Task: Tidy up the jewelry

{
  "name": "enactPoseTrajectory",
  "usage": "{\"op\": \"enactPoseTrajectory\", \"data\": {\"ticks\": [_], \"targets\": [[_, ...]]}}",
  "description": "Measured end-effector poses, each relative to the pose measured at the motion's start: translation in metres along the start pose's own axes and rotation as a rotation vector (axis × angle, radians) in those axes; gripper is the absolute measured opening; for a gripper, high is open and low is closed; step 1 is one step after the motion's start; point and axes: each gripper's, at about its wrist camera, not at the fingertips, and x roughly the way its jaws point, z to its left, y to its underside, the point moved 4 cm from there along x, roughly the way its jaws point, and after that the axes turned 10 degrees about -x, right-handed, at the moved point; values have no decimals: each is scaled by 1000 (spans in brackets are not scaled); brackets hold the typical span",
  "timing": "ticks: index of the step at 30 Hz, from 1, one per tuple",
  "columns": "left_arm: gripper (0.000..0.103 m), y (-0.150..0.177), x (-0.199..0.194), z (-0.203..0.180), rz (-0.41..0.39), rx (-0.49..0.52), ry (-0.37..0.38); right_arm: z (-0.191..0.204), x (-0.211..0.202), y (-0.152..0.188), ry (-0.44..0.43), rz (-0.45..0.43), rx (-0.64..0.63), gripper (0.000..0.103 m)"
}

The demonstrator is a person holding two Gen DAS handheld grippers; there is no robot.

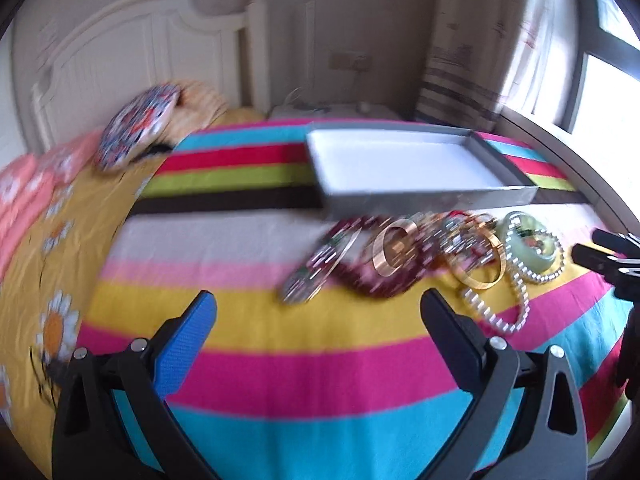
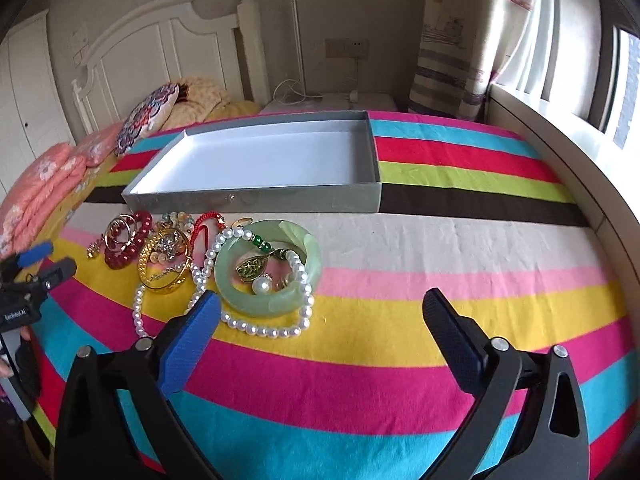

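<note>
Two grippers hang over a bed covered with a striped blanket (image 2: 400, 360), and both are released with nothing between their fingers. The left gripper (image 1: 318, 312) stands wide apart above the yellow and pink stripes, short of the jewelry pile (image 1: 420, 256). The right gripper (image 2: 322, 312) is likewise spread wide; its blue finger (image 2: 192, 344) overlaps the near edge of the pile in the right wrist view, but whether it touches anything I cannot tell.

All the jewelry lies in one heap on the white and yellow stripes, just in front of a shallow grey box (image 2: 256, 200) with a white inside, which holds nothing. In the heap, a pale green jade bangle (image 2: 268, 268) sits at the right end with a white pearl necklace (image 2: 264, 330) looped under and around it. A gold bangle (image 2: 164, 268) lies just to its left, and dark red beads (image 2: 128, 248) lie beyond that. A red cord (image 2: 204, 224) rests near the box's front wall.

The left wrist view is blurred, so finer pieces there cannot be made out. A patterned cushion (image 2: 148, 120) leans near the white headboard (image 2: 168, 44), well apart from the jewelry.
</note>
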Motion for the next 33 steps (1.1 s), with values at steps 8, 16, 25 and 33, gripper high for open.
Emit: {"op": "enactPoseTrajectory", "data": {"ticks": [8, 16, 25, 33], "targets": [[63, -26, 41, -37, 29, 122, 57, 7, 11, -7, -74, 0, -16, 84], [11, -26, 57, -40, 63, 125, 113, 6, 28, -14, -108, 43, 5, 65], [10, -33, 2, -38, -81, 74, 156, -5, 26, -1, -267, 58, 108, 53], [10, -36, -66, -21, -203, 12, 195, -8, 21, 2, -350, 42, 112, 31]]}}
